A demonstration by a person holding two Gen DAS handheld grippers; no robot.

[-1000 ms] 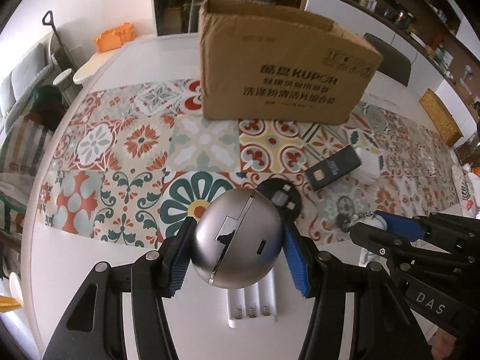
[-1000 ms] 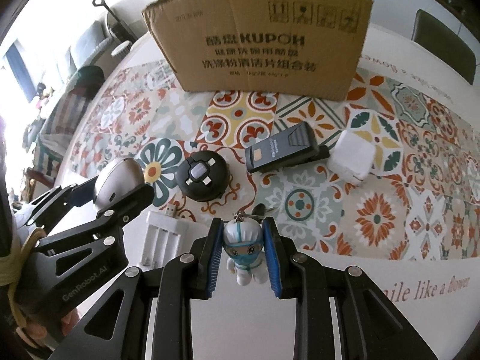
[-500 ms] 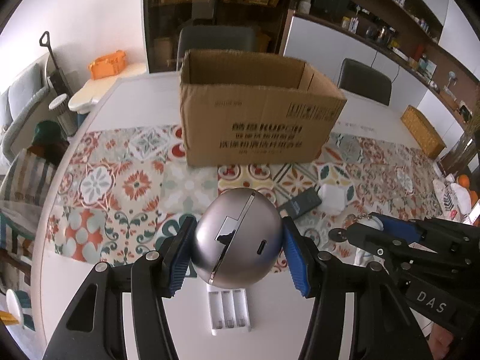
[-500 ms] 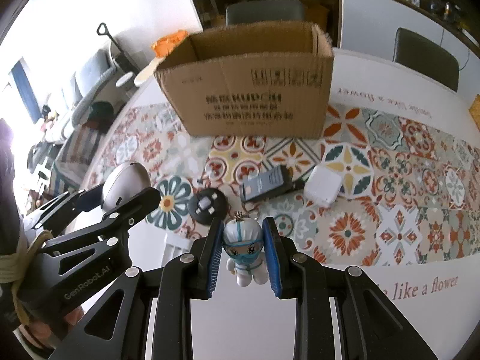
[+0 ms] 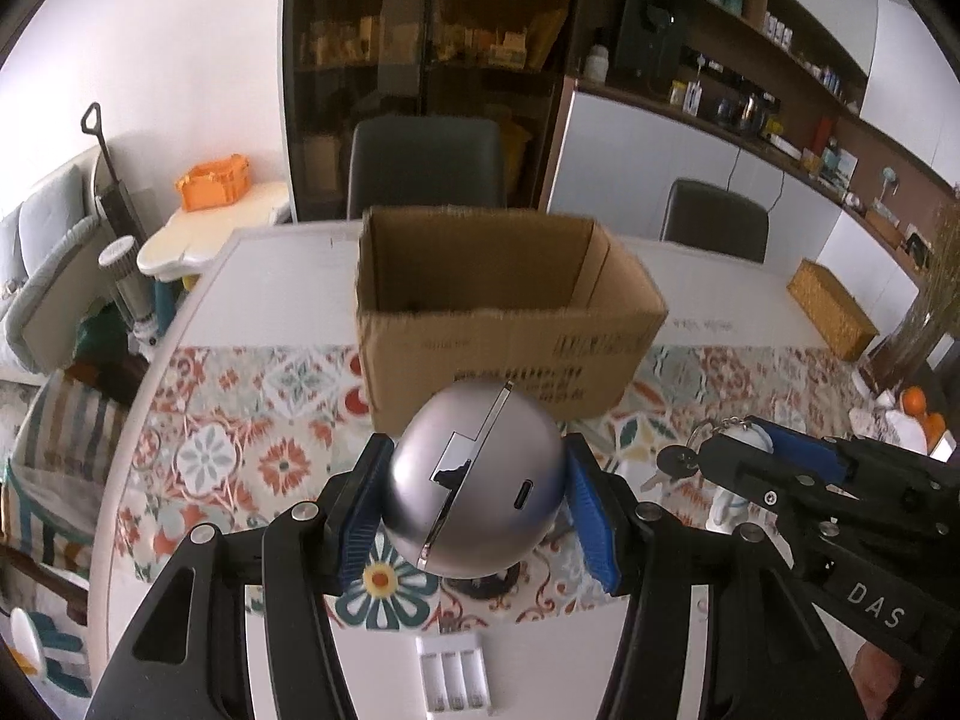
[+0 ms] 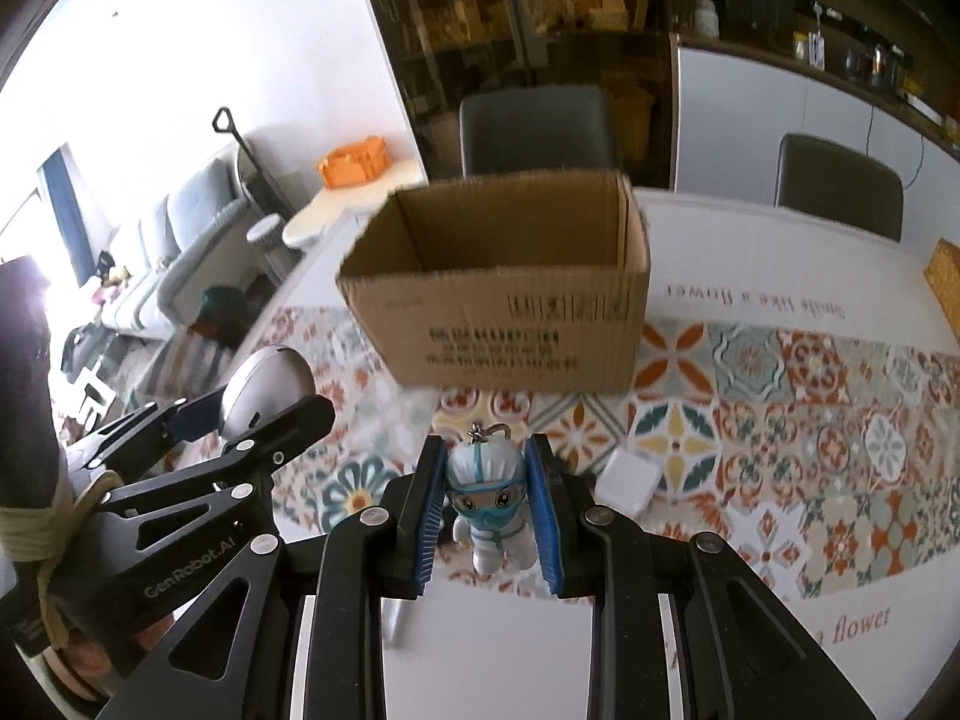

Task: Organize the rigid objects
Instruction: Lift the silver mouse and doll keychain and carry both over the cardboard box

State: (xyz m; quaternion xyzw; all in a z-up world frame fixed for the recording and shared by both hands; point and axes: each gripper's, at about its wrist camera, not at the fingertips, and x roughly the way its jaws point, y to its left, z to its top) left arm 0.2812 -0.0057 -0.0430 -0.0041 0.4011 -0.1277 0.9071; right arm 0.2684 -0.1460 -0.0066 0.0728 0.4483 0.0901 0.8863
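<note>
While held clear above the table [image 5: 288,252], gripped a silver ball-shaped device [image 5: 474,483] in the left gripper [image 5: 474,516], blue pads [image 5: 360,516] pressed against its two sides, a seam and a small slot port turned toward the camera. Pinched a small figurine keychain [image 6: 491,510] in the right gripper [image 6: 489,519], jaws drawn in tight on the white-suited, blue-masked figure, its metal ring standing up above the head. Seen from the left wrist view too: same keychain [image 5: 729,438] clamped at the right gripper's tip [image 5: 750,450], a key dangling just beside it. Stood ahead of both grippers, an open cardboard box [image 5: 504,324], top flaps up, printed side facing the cameras, resting on a patterned tile mat [image 6: 780,396] across the white table. Lay below on the mat and table, well apart from the grippers: a white battery holder [image 5: 453,675] with three slots near the table edge, a white square block [image 6: 627,477] on the mat, and a dark round object [image 5: 483,585] mostly hidden under the ball. Beyond the table, two dark chairs [image 5: 423,165].
</note>
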